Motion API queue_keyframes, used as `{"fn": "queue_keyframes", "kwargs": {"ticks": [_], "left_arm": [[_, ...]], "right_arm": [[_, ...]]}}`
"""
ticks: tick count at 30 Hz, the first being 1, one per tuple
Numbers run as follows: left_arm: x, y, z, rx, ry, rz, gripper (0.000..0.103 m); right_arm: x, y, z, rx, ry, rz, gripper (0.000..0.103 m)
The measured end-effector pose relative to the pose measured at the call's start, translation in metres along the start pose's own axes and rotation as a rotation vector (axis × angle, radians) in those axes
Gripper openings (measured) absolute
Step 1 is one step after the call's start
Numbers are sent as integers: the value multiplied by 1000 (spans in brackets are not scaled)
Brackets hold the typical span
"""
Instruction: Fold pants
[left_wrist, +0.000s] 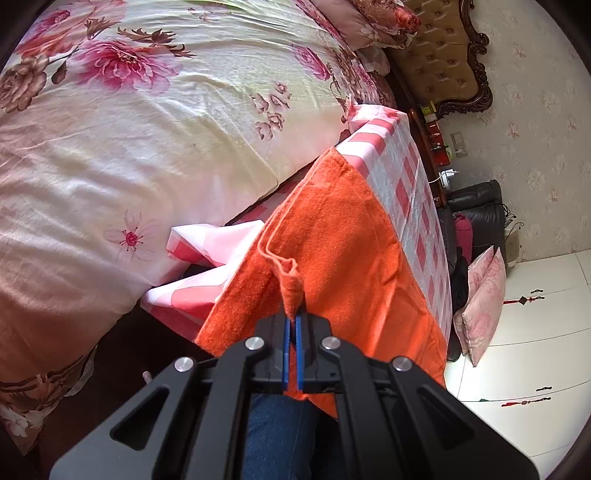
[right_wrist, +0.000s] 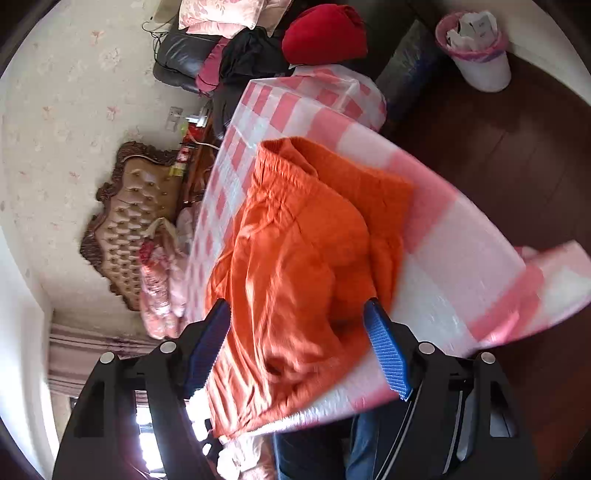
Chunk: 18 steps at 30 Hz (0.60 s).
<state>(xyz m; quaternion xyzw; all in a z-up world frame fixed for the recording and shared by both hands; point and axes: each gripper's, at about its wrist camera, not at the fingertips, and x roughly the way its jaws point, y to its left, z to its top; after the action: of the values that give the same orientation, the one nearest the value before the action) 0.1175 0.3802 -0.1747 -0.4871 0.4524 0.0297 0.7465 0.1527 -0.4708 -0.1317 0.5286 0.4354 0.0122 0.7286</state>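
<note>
We see the orange pants (left_wrist: 332, 236) lying on the tabletop (left_wrist: 402, 155), which wears a pink-and-white checked cloth, straight ahead of both grippers. The fabric looks soft, fleecy and light, so we judge that it will drape and sag when lifted, and that it will not slip much between the ribbed blue pads. The left gripper (left_wrist: 293, 323) is closed almost fully and pinches a small peak of the cloth, near an edge from which a thin cord hangs. The right gripper (right_wrist: 295, 332) is wide open and holds nothing; the near part of the pants, which hangs over the table edge, lies between its fingers (right_wrist: 386, 354). The elastic waistband (right_wrist: 280, 162) is at the far end from this gripper. We think a good hold is on a hem or seam, where layers are thicker. To the left of the left gripper there is a bed (left_wrist: 147, 129) with flowered sheet. Beyond the right gripper, to the right, a white bin (right_wrist: 480, 62) stands on a dark wooden floor.
</note>
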Motion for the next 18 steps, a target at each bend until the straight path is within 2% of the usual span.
{"fn": "queue_keyframes", "kwargs": {"ticks": [1,2,3,4,5,8,9,10,11,14,18], "left_arm": [[1,0,0,0,3,1,2],[2,-1,1,2,5,1,2],[2,-3,1,8,8,2,2],[1,-5,3,15,9,4,2],[-1,-9,5,27,6,4,2],[-24,-34,1,100,-38,-65,2],[-29,-40,-3,135,-54,-48,2],[-29,-42,-8,148,-57,-34,2],[-23,-38,-14,145,-33,-21,2],[-3,-11,-24,84,31,-1,2],[-5,4,-32,93,21,1,2]], "right_arm": [[9,4,5,5,12,-36,74],[16,5,9,1,20,-62,69],[20,8,12,-16,16,-87,35],[21,21,18,-76,6,-151,17],[17,27,22,-119,-6,-164,16],[-8,87,18,-454,-175,-294,15],[-13,108,8,-603,-252,-365,15],[-12,114,2,-668,-283,-404,15],[-8,112,-1,-688,-283,-427,15],[11,73,9,-580,-197,-471,15],[16,47,-2,-592,-169,-519,15]]}}
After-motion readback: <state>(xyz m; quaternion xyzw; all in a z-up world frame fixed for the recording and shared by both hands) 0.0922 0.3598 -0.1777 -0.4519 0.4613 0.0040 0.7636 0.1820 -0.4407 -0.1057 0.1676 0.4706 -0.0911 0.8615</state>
